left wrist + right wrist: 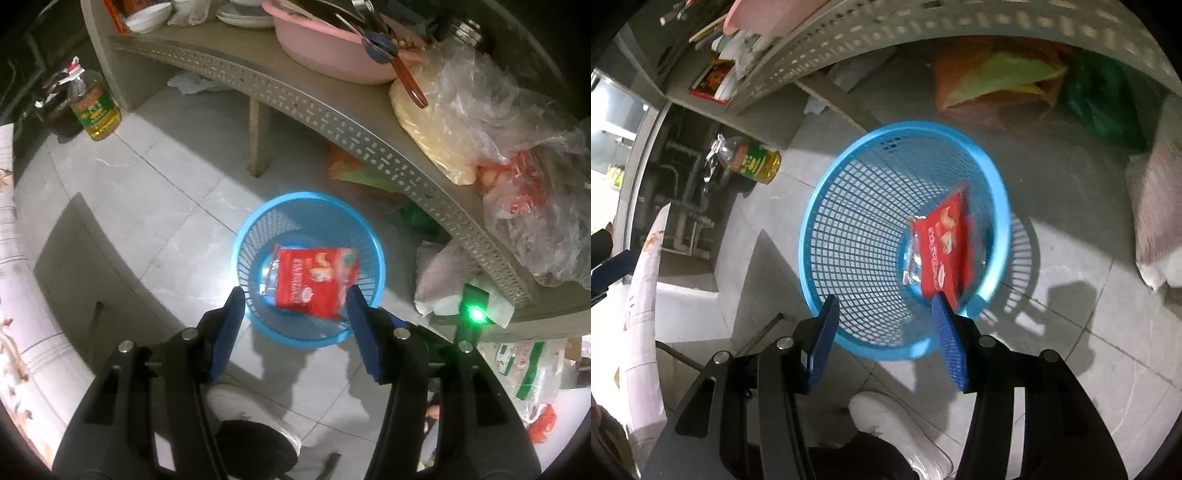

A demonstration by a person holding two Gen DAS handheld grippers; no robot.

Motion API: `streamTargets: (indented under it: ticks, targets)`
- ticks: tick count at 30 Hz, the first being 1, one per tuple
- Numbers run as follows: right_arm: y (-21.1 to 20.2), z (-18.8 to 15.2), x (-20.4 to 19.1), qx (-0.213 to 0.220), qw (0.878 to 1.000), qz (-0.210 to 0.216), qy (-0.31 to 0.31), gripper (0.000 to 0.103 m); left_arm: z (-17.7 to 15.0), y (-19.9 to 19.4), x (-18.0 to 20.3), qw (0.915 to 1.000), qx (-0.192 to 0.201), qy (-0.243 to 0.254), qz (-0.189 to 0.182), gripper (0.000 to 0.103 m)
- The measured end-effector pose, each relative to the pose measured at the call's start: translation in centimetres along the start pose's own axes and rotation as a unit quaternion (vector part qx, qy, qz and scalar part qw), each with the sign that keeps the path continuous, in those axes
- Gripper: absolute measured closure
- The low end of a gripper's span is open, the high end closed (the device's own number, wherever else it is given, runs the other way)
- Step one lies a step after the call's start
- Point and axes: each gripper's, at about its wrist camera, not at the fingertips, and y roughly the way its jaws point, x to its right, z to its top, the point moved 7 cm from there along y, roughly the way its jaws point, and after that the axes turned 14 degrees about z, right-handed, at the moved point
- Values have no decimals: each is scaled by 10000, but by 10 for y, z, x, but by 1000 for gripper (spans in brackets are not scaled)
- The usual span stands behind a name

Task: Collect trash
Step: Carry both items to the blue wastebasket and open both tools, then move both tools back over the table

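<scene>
No legible text; blurred white characters on red packet, oil bottle label unreadable

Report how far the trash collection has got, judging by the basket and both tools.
Done: a red packet sits inside the blue basket. In hand: nothing; the left tool and right tool both stand open and empty above it. Left: white crumpled paper lies under the table.
</scene>
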Motion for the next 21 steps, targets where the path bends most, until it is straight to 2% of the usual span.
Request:
streamTargets:
  ticks: [3, 6, 11, 15, 21]
  targets:
    - [-13, -4, 6, 118, 9999, 26, 97, 50, -2, -15, -8, 9999, 84, -108, -59, 49]
    - [-29, -10, 8, 164, 9998, 24, 81, 48, -9, -35, -14, 9994, 248, -158, -165, 44]
    - [-51, -19, -15, 256, 9992, -3, -298, 43, -32, -75, -35, 9985, 371, -213, -334, 38]
    - [-65, -22, -49, 263, 9972, 74, -691, 39, -56, -115, -72, 9966, 538, -447, -436, 33]
    - [-84, -24, -130, 284, 9875, 368, -1505, 34, -98, -178, -150, 9919, 888, -876, -226, 28]
